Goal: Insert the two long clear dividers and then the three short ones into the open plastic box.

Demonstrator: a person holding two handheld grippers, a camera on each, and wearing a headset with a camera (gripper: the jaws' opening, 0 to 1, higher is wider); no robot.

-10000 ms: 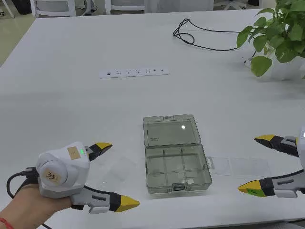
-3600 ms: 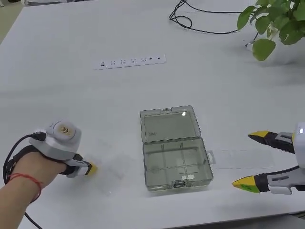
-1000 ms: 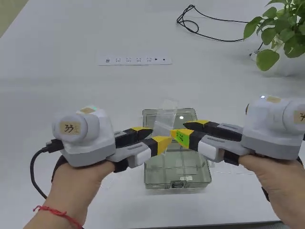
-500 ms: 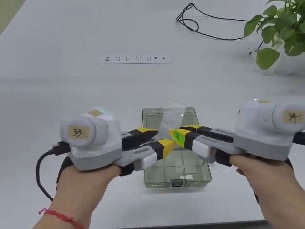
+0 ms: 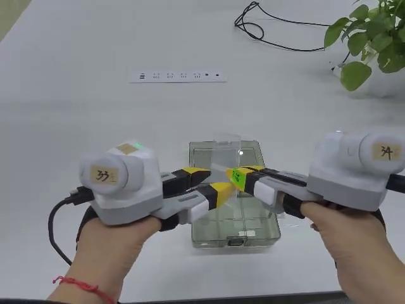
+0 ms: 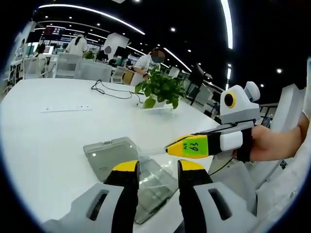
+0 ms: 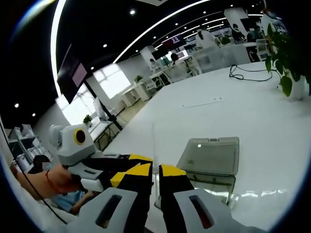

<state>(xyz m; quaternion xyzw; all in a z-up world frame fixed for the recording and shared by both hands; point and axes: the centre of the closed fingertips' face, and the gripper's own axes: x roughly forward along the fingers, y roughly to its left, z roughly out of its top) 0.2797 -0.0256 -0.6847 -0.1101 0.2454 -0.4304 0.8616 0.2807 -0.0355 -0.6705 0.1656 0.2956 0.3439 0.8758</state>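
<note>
The white desk (image 5: 76,126) carried the open plastic box (image 5: 235,239) near the middle of its front edge, lid laid back toward the far edge. Both tongs met above the box. The left gripper (image 6: 159,165) had its jaws a narrow gap apart, gripping nothing I could make out. The right gripper (image 7: 155,170) was pinched on a clear divider (image 5: 226,149), which stood upright over the lid.
</note>
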